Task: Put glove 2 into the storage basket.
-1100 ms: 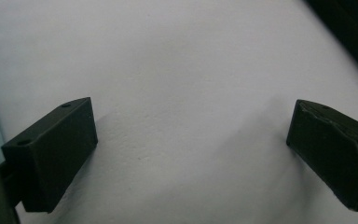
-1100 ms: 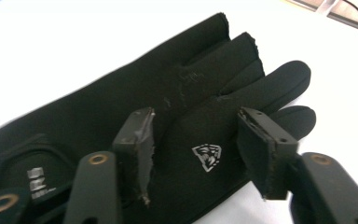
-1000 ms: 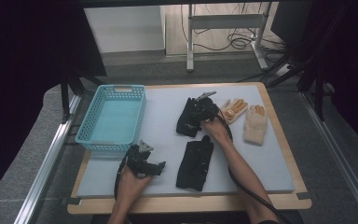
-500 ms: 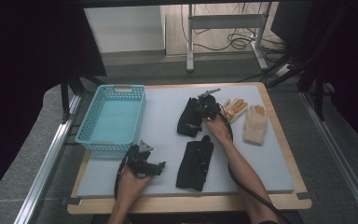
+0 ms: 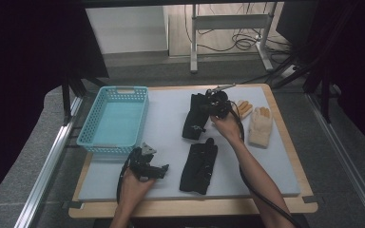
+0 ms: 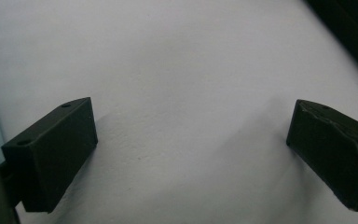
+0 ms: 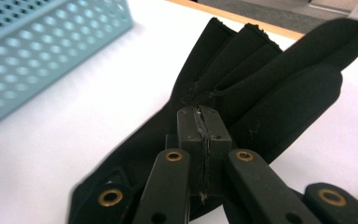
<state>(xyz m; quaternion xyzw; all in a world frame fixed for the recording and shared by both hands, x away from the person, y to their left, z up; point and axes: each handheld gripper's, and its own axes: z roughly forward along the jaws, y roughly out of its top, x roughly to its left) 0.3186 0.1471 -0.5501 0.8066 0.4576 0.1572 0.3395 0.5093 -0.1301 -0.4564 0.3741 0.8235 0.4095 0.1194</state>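
Far black glove (image 5: 193, 121) lay on the grey mat (image 5: 166, 114) near the blue basket (image 5: 97, 137). Right gripper (image 7: 203, 122) had just clamped its jaws on the glove's fabric and started lifting it; pickup looked secured. Left gripper (image 5: 165, 167) idle, jaws wide open, over bare mat.

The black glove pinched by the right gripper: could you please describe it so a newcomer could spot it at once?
Start at the light blue plastic basket on the pale mat. To its right, at the mat's far side, lies the black fabric glove with the right gripper shut on it. The other black glove lies nearer the person, untouched, and the two beige gloves are farther right.
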